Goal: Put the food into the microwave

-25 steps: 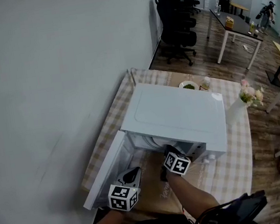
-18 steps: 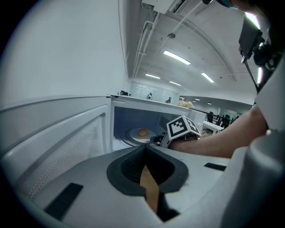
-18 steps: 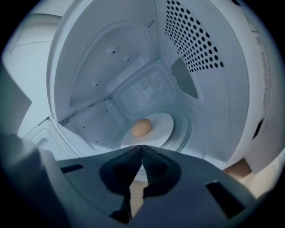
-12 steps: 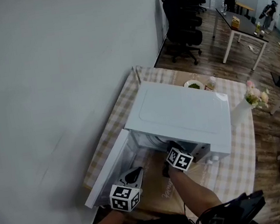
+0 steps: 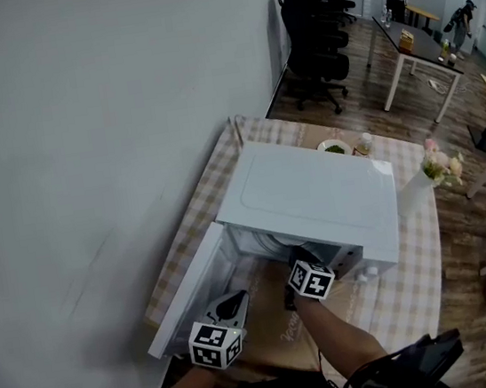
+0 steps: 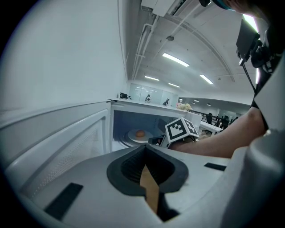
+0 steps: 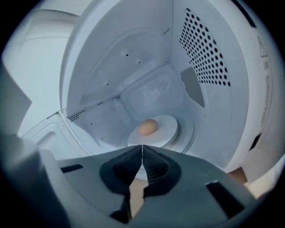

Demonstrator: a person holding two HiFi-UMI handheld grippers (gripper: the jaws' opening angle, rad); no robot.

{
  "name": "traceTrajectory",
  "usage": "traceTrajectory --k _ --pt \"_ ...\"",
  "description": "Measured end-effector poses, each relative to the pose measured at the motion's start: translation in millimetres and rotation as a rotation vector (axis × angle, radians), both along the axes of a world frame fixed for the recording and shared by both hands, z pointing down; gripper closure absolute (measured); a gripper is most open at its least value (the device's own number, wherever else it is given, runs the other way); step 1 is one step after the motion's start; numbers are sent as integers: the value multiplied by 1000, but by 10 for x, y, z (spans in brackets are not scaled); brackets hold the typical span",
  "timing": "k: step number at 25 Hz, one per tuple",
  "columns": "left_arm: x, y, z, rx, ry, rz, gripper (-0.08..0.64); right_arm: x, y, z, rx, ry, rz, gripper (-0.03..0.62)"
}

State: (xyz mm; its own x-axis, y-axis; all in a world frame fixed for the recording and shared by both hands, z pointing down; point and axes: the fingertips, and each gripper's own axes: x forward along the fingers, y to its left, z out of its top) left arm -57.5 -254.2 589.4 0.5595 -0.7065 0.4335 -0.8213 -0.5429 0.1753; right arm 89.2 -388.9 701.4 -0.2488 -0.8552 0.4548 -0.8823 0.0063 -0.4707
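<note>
The white microwave (image 5: 310,193) stands with its door (image 5: 183,294) swung open to the left. Inside, a round tan piece of food (image 7: 148,127) lies on a white plate (image 7: 167,132) on the turntable. My right gripper (image 7: 142,147) is at the mouth of the cavity, just short of the plate, shut with nothing between its pads. From above, the right gripper (image 5: 294,260) reaches under the microwave's front edge. My left gripper (image 6: 144,148) hangs back beside the open door, tips together and empty; the left gripper (image 5: 235,299) is over the brown mat. The food (image 6: 139,133) also shows from there.
Behind the microwave on the checked tablecloth (image 5: 417,254) are a small plate of greens (image 5: 333,147), a bottle (image 5: 363,142) and a vase of flowers (image 5: 432,169). A grey wall (image 5: 80,122) runs along the left. Office chairs (image 5: 313,22) and tables stand further back.
The head view has shifted a little. Both grippers stay about where they were, and the right one remains shut at the microwave's opening.
</note>
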Motion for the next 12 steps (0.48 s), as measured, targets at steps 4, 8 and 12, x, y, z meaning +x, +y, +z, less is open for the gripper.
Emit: traceTrajectory --k 4,8,12 --pt "38 83 -54 15 5 25 554 -69 171 -114 23 9 -33 583" --pt "92 192 -111 38 12 62 554 -118 405 -276 53 38 -56 583" --pt "126 319 -178 58 30 92 554 -195 607 -524 115 72 -92 583"
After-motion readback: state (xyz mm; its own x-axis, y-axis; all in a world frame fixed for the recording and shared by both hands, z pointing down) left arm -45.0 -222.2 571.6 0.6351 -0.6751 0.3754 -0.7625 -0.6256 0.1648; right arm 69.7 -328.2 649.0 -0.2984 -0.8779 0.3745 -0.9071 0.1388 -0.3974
